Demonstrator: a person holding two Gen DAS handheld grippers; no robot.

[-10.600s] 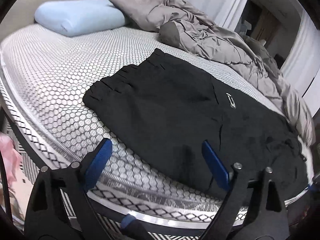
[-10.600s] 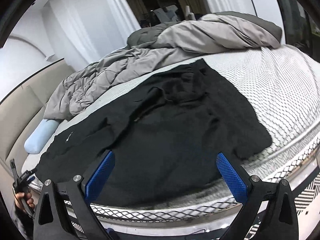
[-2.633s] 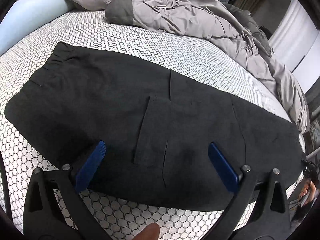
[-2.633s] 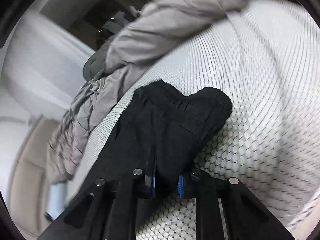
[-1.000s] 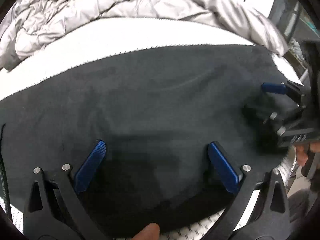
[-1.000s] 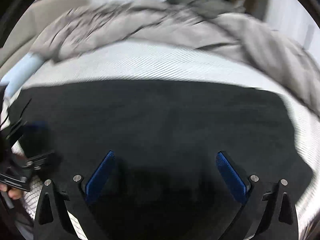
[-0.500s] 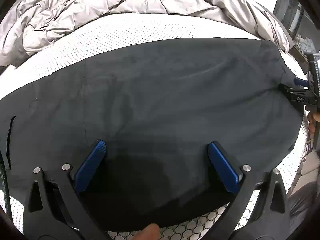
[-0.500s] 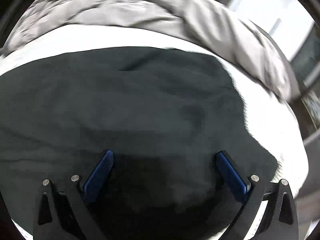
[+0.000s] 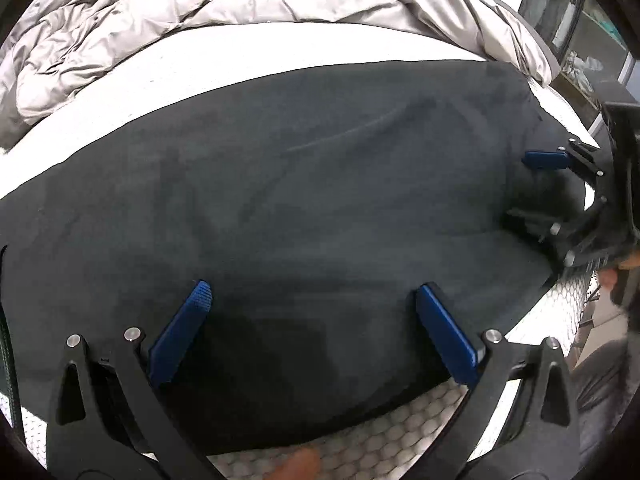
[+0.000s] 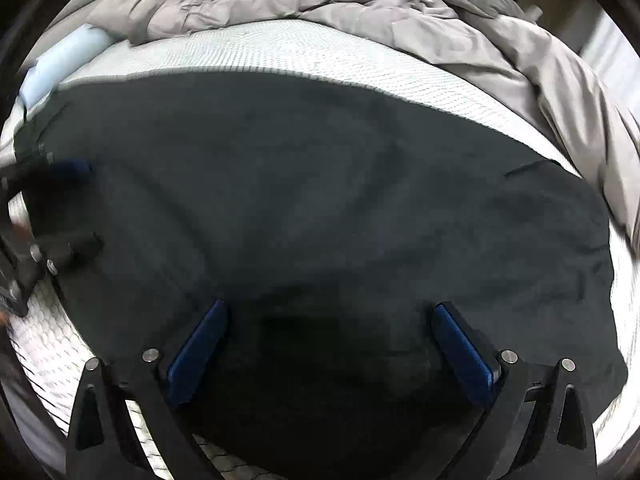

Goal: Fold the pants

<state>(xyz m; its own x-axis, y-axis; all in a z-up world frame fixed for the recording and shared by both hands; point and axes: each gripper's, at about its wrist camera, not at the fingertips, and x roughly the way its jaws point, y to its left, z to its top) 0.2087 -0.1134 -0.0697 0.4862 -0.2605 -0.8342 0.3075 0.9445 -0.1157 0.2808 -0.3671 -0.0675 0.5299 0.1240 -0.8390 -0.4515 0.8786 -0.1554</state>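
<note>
Across the near edge of the mattress (image 9: 400,444), as the left wrist view shows it, the pants (image 9: 320,184) lie spread flat as one dark panel that runs along that edge. The left gripper (image 9: 316,312) hangs just above the cloth with its blue pads wide apart and nothing between them. At the right end of the panel the right gripper (image 9: 536,188) shows side-on, also spread, one blue pad over the cloth. A grey quilt (image 9: 200,4) is heaped along the far side of the mattress.

Risk, left side: the cloth is doubled over here, judging by its thick near border. If the pads close on the top layer only, the lower layer will stay on the mattress and the fold will open.

From the right wrist view, the pants (image 10: 320,184) again cover the near half of the mattress (image 10: 280,48), with their right end close to the quilt (image 10: 360,0). The right gripper (image 10: 328,340) is open and empty over the near border. The left gripper (image 10: 68,204) appears at the left end, blurred; a pale blue pillow (image 10: 60,60) lies at the far left corner.

Risk, right side: unequal lifts by the two grippers would skew the next fold. A wide sweep toward the far side could drag the cloth onto the quilt. Creases near the right end may be pressed into the fold.
</note>
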